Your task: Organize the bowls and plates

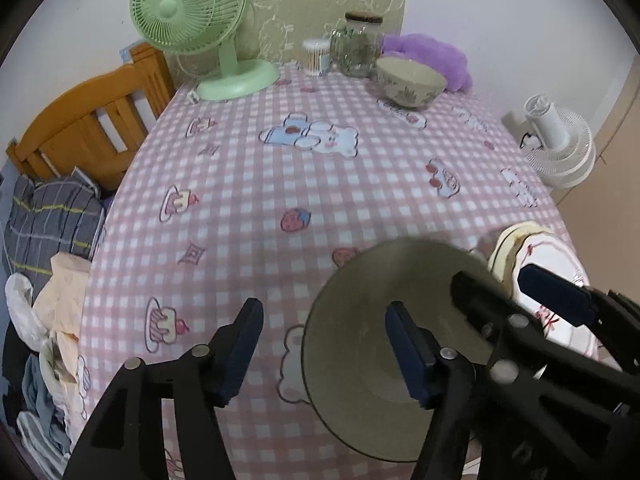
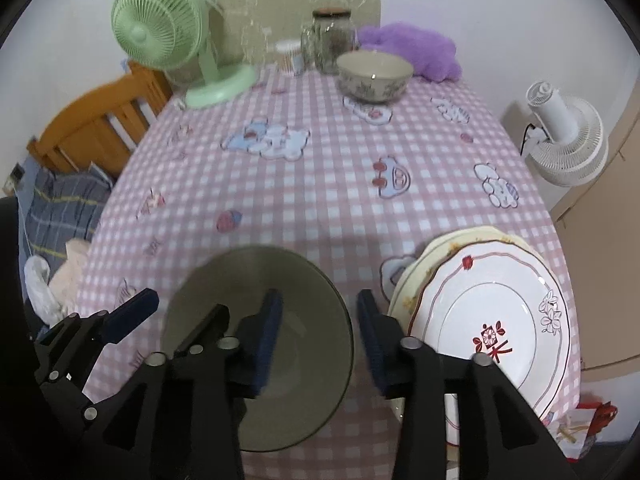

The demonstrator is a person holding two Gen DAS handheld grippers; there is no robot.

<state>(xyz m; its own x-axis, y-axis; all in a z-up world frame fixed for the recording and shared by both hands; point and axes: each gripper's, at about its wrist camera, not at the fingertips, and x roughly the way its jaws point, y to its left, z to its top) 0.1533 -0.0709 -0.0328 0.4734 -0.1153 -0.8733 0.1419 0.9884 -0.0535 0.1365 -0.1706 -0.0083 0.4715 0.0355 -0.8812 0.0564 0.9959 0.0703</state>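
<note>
A grey-green bowl (image 1: 360,320) (image 2: 256,280) sits near the front edge of the pink checked tablecloth (image 1: 280,168). My left gripper (image 1: 326,350) is open and straddles the bowl's left rim, one finger outside it and one inside, pads clear of it. My right gripper (image 2: 320,334) is open astride the right rim in the same way. Right of the bowl, a white plate with a red pattern (image 2: 492,320) (image 1: 560,252) lies on a cream plate (image 2: 440,248). A floral bowl (image 1: 410,80) (image 2: 374,76) stands at the back.
At the back stand a green fan (image 1: 188,8), a glass jar (image 1: 356,44), a tub of cotton swabs (image 1: 314,56) and a purple plush (image 1: 432,56). A white fan (image 1: 560,144) is off the right edge. A wooden frame (image 1: 80,120) and piled clothes are to the left.
</note>
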